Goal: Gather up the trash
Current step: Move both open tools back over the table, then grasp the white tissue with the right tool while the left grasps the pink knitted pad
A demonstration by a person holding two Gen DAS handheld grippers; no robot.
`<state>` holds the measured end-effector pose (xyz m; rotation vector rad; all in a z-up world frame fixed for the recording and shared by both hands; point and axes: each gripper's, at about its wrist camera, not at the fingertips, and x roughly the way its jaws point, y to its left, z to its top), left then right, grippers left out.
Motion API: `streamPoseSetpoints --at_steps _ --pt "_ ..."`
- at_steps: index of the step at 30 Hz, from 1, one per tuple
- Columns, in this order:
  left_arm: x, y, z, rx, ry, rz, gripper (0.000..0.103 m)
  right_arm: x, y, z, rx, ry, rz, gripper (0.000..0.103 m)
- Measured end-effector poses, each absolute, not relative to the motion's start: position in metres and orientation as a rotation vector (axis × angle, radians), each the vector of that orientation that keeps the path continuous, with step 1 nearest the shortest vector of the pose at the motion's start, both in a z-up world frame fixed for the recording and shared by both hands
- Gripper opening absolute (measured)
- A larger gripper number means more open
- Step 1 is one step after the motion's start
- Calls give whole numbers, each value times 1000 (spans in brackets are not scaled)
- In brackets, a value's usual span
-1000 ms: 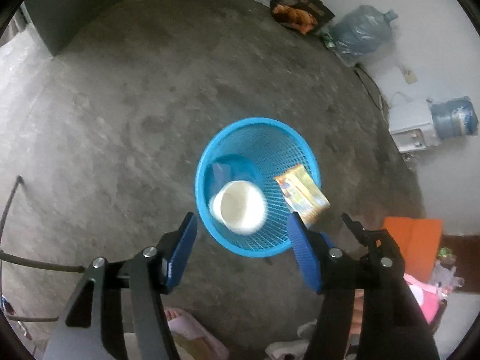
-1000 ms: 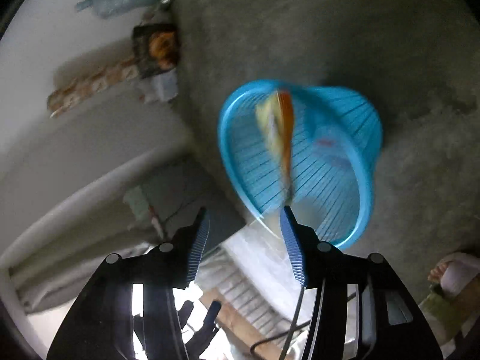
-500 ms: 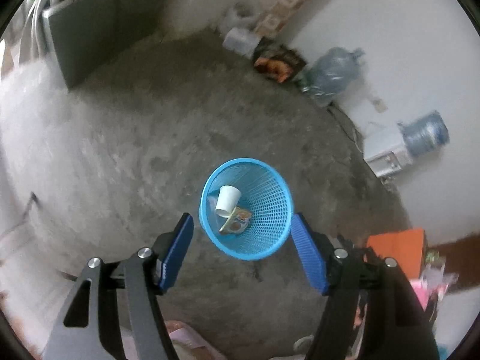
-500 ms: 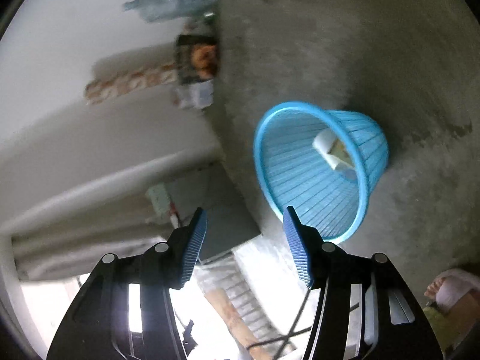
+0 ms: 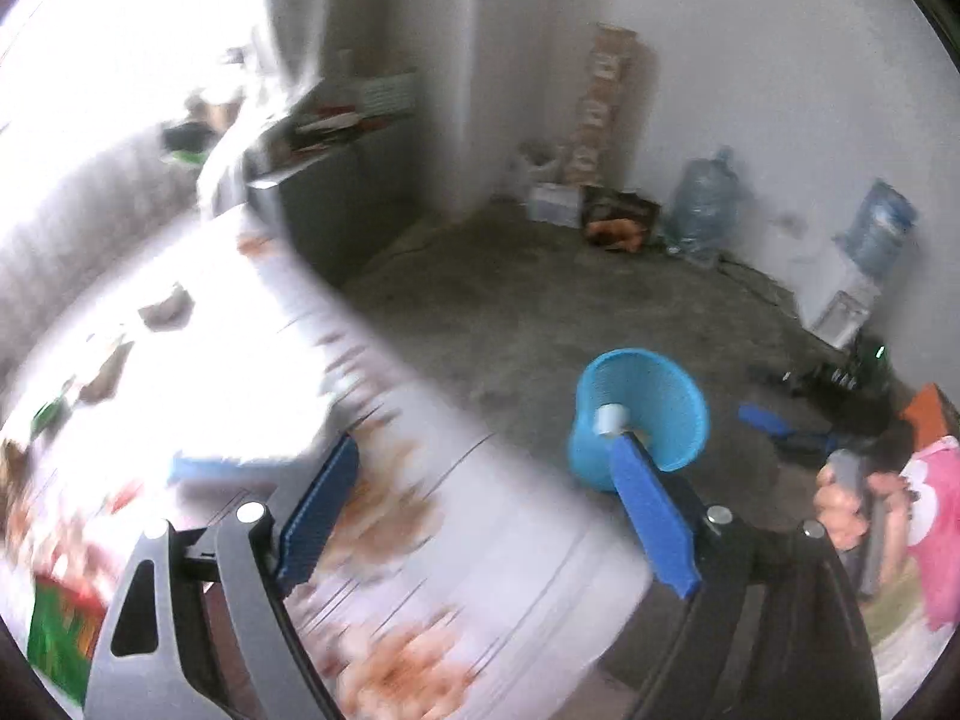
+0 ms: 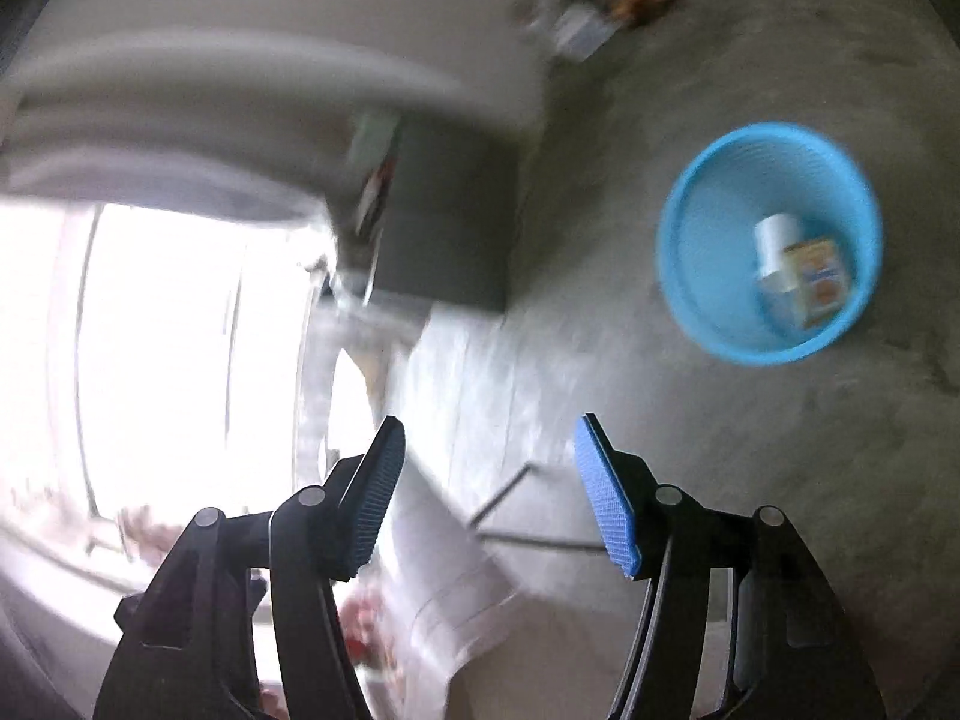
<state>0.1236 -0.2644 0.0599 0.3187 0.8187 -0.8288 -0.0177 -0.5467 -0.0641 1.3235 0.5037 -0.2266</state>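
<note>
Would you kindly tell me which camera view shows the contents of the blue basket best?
The right wrist view: it looks down into the blue basket, showing the white cup and snack packet. The left wrist view sees the basket sideways, partly behind a finger.

floor: two water jugs (image 5: 702, 213) by wall | cardboard box (image 5: 618, 219) | table (image 5: 510, 540): blurred, possibly patterned cloth
</note>
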Motion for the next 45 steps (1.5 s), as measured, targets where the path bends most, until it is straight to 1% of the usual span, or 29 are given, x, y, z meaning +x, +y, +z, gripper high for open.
streamPoseSetpoints --at_steps 4,9,13,17,18,21,23,28,31,37,40,43,44,45 --pt "115 -223 50 332 794 -777 84 38 -503 -38 1149 622 -115 57" --pt "102 -185 41 434 662 -670 84 90 -449 -3 911 724 10 58" --pt "93 -185 25 606 558 -564 84 124 -413 16 762 783 108 58" --pt "86 -185 6 757 473 -514 80 152 -383 37 597 825 180 59" --pt "85 -187 1 806 443 -490 79 160 -375 42 549 832 193 62" --pt "83 -189 -11 911 390 -446 75 183 -352 52 421 859 243 66" --pt "84 -189 -17 969 367 -414 75 200 -335 55 317 881 288 67" --pt "96 -192 -40 1152 331 -344 74 241 -299 55 139 919 345 68" --pt "110 -193 -51 1214 358 -322 74 260 -280 54 28 940 379 68" --pt "135 -193 -63 1271 405 -260 74 283 -260 41 -116 986 408 68" --pt "142 -195 -66 1293 404 -249 74 289 -255 34 -141 1001 429 68" --pt "151 -196 -73 1324 408 -231 68 292 -252 29 -158 1011 444 68" --pt "154 -197 -75 1325 412 -228 64 294 -251 26 -161 1018 444 67" --pt "158 -196 -77 1328 421 -221 57 296 -251 25 -160 1024 446 66"
